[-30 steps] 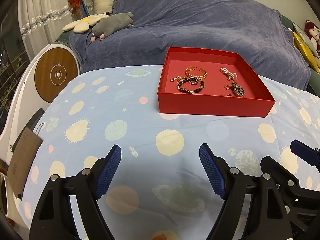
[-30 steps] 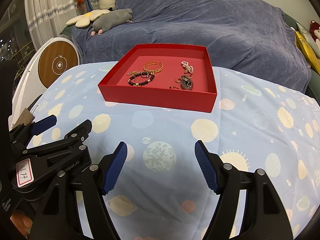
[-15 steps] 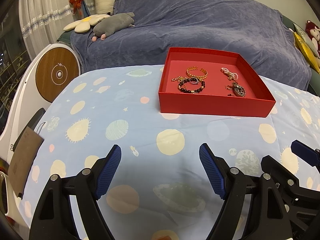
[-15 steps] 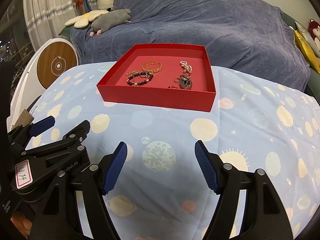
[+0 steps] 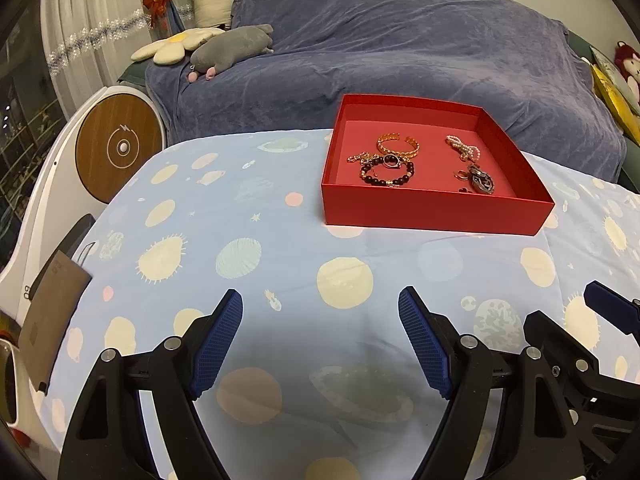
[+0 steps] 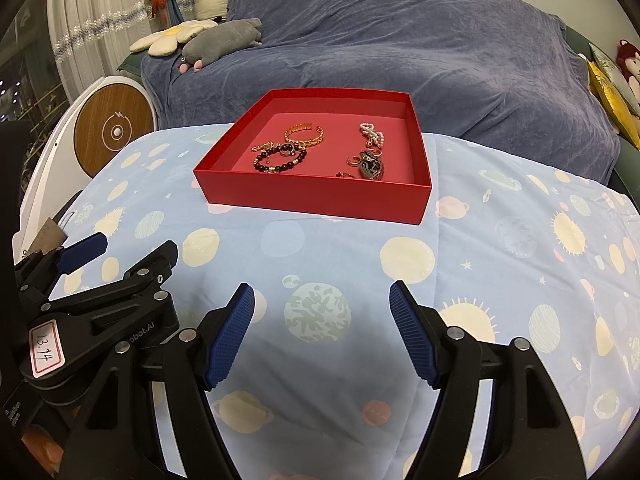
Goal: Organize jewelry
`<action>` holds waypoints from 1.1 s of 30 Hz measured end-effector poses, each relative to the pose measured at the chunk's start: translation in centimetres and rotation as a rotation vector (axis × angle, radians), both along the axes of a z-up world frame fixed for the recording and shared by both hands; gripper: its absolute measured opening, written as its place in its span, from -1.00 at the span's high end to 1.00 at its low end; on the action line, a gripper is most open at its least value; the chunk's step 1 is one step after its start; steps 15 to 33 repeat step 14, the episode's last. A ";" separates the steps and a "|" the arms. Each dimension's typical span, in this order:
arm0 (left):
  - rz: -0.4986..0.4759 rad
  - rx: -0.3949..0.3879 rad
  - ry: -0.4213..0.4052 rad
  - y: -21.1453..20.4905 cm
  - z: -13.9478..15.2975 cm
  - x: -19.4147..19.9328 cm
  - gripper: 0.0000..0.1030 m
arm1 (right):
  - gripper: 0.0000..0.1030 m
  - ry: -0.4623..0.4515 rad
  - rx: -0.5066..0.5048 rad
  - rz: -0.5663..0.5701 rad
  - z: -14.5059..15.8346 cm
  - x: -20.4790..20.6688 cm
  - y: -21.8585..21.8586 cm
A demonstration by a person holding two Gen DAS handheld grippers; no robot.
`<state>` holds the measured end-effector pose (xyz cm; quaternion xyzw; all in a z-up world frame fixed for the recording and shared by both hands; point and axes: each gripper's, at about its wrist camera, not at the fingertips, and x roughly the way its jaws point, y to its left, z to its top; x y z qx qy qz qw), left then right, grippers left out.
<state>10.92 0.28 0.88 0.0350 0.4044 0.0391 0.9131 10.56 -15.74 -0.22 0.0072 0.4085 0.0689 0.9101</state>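
A red open box (image 5: pixel 432 210) (image 6: pixel 312 200) stands on the planet-print cloth. Inside lie a gold bangle (image 5: pixel 399 145) (image 6: pixel 304 135), a dark bead bracelet (image 5: pixel 386 172) (image 6: pixel 280 159), a pearl piece (image 5: pixel 463 147) (image 6: pixel 372 133), a dark pendant (image 5: pixel 482 180) (image 6: pixel 371 166) and small rings. My left gripper (image 5: pixel 320 340) is open and empty, well short of the box. My right gripper (image 6: pixel 322 332) is open and empty, also short of the box. Each gripper shows at the edge of the other's view.
A sofa under a blue-grey cover (image 5: pixel 400 52) stands behind the table, with a grey plush (image 5: pixel 228 50) and a flower cushion (image 5: pixel 176 44). A white device with a round wooden panel (image 5: pixel 120 146) stands at the left. A brown card (image 5: pixel 48 312) lies at the table's left edge.
Both views have shifted slightly; the box sits a touch lower and nearer in each. Both grippers stay open and empty.
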 end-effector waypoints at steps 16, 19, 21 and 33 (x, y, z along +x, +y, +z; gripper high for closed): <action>0.011 -0.023 0.013 0.2 0.0 0.2 -0.51 | -0.46 -0.011 0.000 -0.025 0.1 0.0 -0.5; 0.011 -0.023 0.013 0.2 0.0 0.2 -0.51 | -0.46 -0.011 0.000 -0.025 0.1 0.0 -0.5; 0.011 -0.023 0.013 0.2 0.0 0.2 -0.51 | -0.46 -0.011 0.000 -0.025 0.1 0.0 -0.5; 0.011 -0.023 0.013 0.2 0.0 0.2 -0.51 | -0.46 -0.011 0.000 -0.025 0.1 0.0 -0.5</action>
